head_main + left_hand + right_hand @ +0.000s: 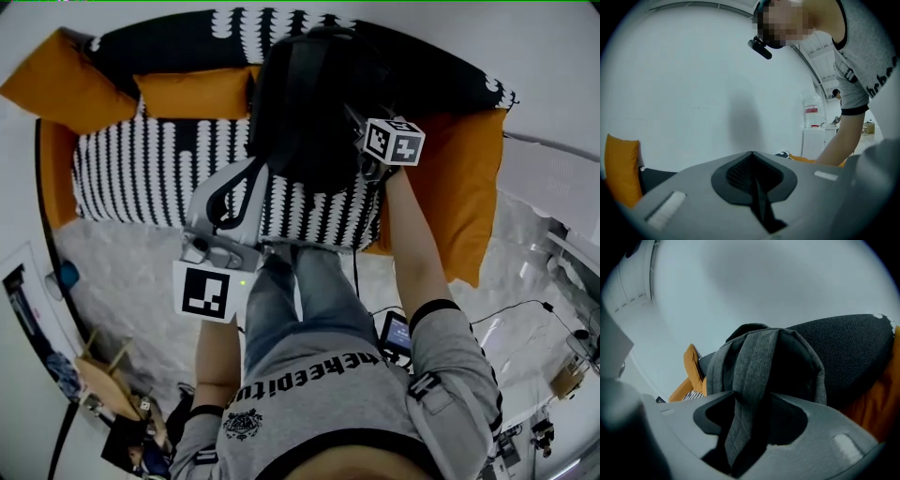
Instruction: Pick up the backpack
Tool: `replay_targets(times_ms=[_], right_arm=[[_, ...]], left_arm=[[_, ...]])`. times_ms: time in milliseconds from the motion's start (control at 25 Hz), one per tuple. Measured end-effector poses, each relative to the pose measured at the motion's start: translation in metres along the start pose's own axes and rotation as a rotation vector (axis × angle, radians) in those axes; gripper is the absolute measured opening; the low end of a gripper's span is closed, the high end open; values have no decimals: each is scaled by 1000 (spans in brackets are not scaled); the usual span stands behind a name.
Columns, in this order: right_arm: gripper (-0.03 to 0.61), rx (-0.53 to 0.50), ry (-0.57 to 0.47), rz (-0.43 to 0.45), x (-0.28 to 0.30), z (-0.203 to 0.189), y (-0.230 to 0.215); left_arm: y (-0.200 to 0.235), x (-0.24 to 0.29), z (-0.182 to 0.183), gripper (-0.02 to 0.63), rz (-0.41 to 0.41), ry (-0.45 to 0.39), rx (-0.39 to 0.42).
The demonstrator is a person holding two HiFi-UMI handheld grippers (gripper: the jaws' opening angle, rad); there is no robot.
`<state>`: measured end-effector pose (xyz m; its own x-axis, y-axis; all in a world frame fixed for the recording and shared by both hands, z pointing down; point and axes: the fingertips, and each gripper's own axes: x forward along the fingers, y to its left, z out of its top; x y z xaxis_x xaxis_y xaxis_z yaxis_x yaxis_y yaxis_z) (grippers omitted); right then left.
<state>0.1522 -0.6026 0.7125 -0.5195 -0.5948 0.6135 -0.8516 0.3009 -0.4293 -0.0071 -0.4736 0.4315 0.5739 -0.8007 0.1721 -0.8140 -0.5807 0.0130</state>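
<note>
A black backpack point(309, 103) stands upright on the sofa, against its back. In the right gripper view the backpack point(797, 362) fills the middle, and its grey strap point(754, 371) hangs down through the gap between my jaws. My right gripper point(750, 404) is open around that strap, with dark space beside it. From the head view, the right gripper point(361, 141) sits at the backpack's right side under its marker cube. My left gripper point(255, 173) points at the backpack's lower left edge. Its jaws meet at the tips point(751, 154), with nothing between them.
The sofa point(141, 169) has a black-and-white patterned seat with orange cushions at the left point(66, 89) and right point(469, 187). A pale rug point(122, 272) lies in front. Cables and a small device point(394, 333) sit on the floor at the right, a wooden stand point(103, 375) at the lower left.
</note>
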Motion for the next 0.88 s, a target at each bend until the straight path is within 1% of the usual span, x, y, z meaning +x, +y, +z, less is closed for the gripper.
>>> replay_targets(times_ms=[200,240,440,480,680,880], right_arm=[[198,-27,0,32,9,3,14],[183,-28,-4,33,8,4,15],[50,-44,-45,51,-7,12,25],[34,-50,-54,52,-10,14,28],[32,-90,-100,12,-32,24,43],[31,-127,-177,3,-66,34,69]], left_arm=[[3,-4,-2,18,20,1,-4],[3,-5,-2,18,21,0,-4],[0,-10,2,18,14,-5,11],[-1,-11,3,18,12,-9,12],[-6,-20,9,18,3,-26,19],[-11,-31,22,18,-4,-54,35]])
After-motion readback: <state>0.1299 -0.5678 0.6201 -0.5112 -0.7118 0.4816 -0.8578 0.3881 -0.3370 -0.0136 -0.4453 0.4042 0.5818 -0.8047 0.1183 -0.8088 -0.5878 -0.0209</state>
